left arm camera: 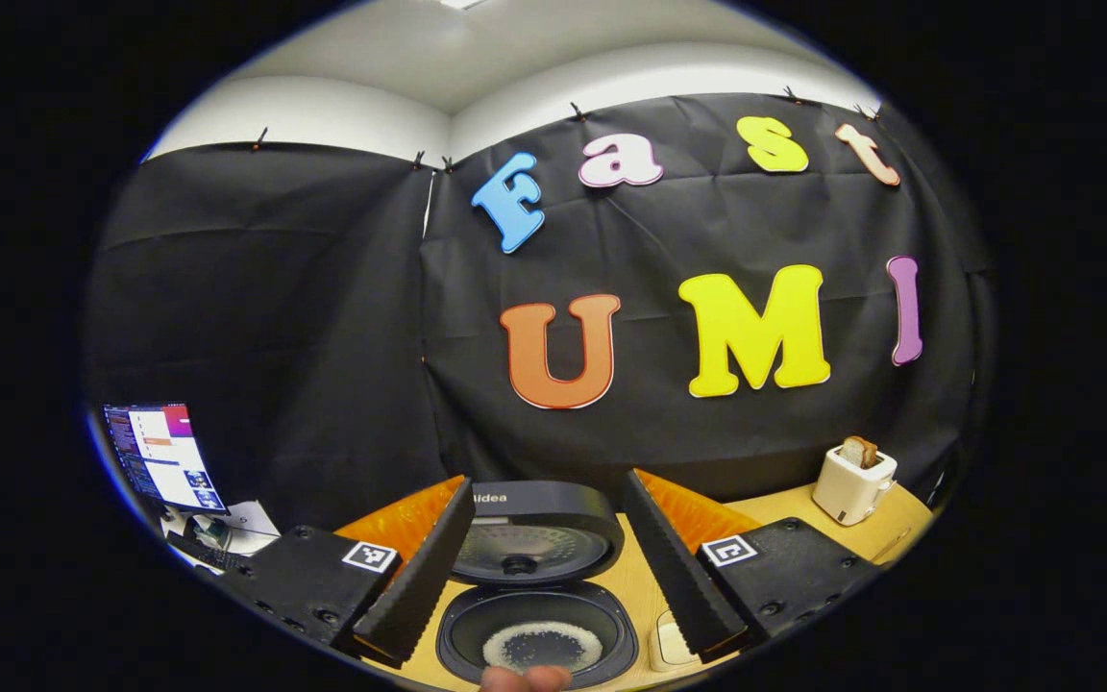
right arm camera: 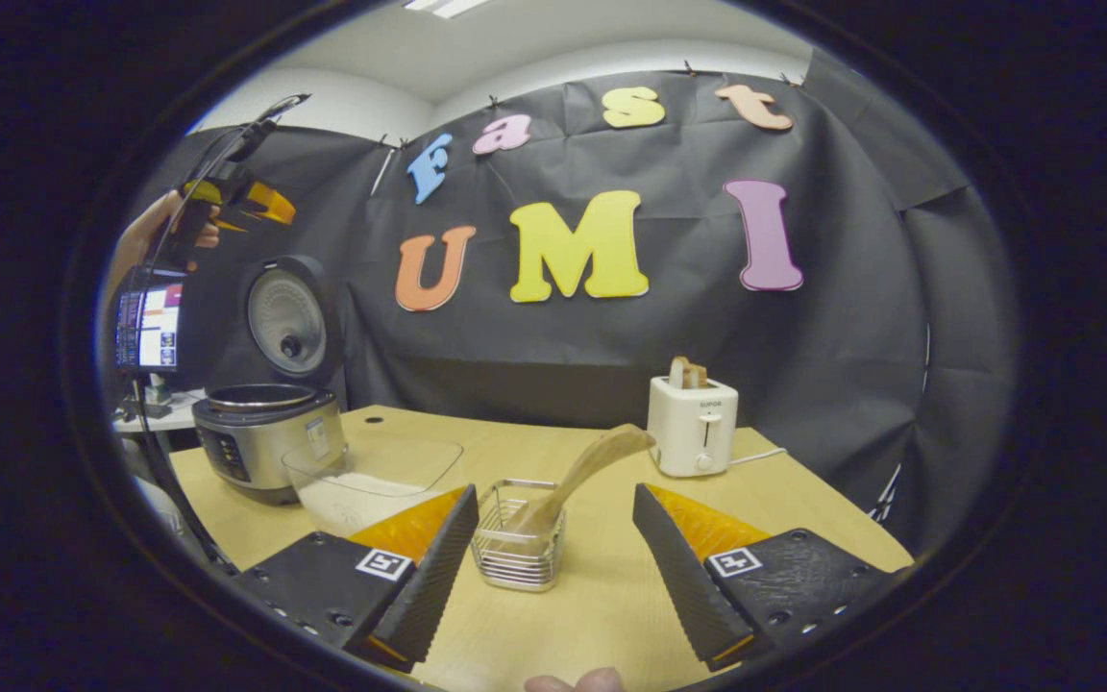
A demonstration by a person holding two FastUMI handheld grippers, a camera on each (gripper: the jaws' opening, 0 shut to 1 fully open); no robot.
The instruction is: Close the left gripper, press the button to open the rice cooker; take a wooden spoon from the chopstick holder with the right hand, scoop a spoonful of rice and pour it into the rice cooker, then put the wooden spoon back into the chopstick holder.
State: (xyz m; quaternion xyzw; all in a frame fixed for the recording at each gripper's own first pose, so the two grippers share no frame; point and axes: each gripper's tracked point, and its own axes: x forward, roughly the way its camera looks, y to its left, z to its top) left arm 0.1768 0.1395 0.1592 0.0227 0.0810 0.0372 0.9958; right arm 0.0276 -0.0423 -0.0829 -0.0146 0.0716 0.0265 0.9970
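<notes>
in the left gripper view, the left gripper [left arm camera: 539, 567] is held above the rice cooker [left arm camera: 536, 615] with its jaws spread apart and nothing between them. the cooker's lid [left arm camera: 534, 538] is raised open at the far side, and a ring of white rice [left arm camera: 542, 646] is seen lying in the dark inner pot below. a white toaster [left arm camera: 853, 481] with bread in its slot is seen at the far right of the wooden counter [left arm camera: 784, 509], and a lit monitor [left arm camera: 164, 457] at the far left.

in the right gripper view, the right gripper [right arm camera: 553, 567] is held low over the counter [right arm camera: 602, 615], its jaws wide apart and empty. between and just beyond them, the wire chopstick holder [right arm camera: 520, 533] is seen standing on the counter, with the wooden spoon [right arm camera: 587, 471] resting in it and leaning to the right, its broad end up. to the left of the holder, a clear tub of rice [right arm camera: 371, 485] is placed just in front of the rice cooker [right arm camera: 260, 437], whose lid [right arm camera: 286, 322] stands upright. the left gripper [right arm camera: 236, 197] is seen raised high at the far left, gripped by a hand [right arm camera: 145, 240]. the toaster [right arm camera: 693, 423] is seen beyond the holder, to the right.
</notes>
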